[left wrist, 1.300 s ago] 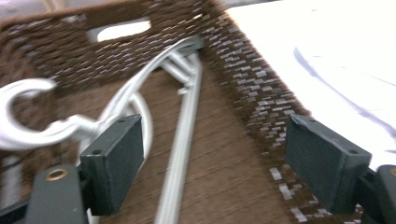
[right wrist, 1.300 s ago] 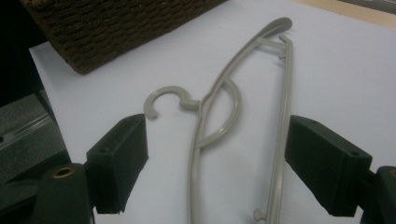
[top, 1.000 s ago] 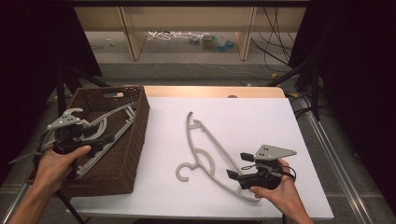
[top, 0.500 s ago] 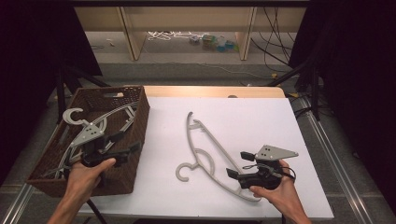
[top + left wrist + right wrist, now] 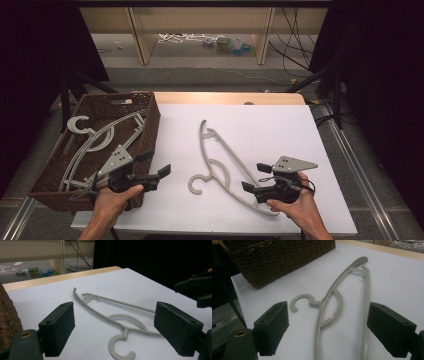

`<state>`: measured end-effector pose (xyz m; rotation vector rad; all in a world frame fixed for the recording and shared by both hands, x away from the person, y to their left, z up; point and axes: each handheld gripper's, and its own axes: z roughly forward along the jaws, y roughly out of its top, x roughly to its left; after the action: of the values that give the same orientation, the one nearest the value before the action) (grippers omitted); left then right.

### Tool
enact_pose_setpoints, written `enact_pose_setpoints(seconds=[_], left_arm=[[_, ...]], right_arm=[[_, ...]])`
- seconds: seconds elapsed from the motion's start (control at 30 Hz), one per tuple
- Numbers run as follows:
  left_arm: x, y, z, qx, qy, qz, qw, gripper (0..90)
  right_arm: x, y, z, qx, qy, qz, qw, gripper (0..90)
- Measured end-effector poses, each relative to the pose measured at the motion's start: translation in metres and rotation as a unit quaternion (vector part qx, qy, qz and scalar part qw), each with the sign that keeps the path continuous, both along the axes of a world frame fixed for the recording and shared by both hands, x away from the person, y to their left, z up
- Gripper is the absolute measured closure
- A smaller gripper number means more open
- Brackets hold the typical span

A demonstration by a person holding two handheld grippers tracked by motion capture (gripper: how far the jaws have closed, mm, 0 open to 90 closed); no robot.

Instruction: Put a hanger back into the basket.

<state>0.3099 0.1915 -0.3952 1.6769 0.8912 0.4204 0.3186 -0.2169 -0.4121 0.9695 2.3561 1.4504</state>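
— So, what are the grippers doing?
— Nearest, the right gripper [image 5: 254, 179] is sitting wide open at the near end of the grey hanger [image 5: 220, 165], gripping nothing. At the near left, the left gripper [image 5: 156, 164] is also gaping empty beside the wicker basket [image 5: 150, 125].
— And the hanger?
— It's lying flat on the white table [image 5: 270, 125], between them; farther left, more hangers [image 5: 95, 137] are lying in the basket

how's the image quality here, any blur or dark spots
High view: the white table is evenly lit, the surroundings fall to black, and the hanger is fairly sharp. Left gripper view: the near tongs look soft, the hanger clearer. Right gripper view: the basket is dim, and the hanger's far end slightly soft.
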Motion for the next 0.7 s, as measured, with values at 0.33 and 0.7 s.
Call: enact_pose_setpoints(seconds=[0.33,0.7], left_arm=[[-0.007,-0.008,-0.017,0.017,-0.012,-0.009,0.9997,16.9],[-0.007,-0.01,-0.023,0.022,-0.013,-0.017,0.9995,17.0]], right_arm=[[0.0,0.008,-0.008,-0.023,0.002,0.001,0.9997,18.9],[0.008,0.042,-0.038,-0.137,0.044,0.045,0.9886,22.5]])
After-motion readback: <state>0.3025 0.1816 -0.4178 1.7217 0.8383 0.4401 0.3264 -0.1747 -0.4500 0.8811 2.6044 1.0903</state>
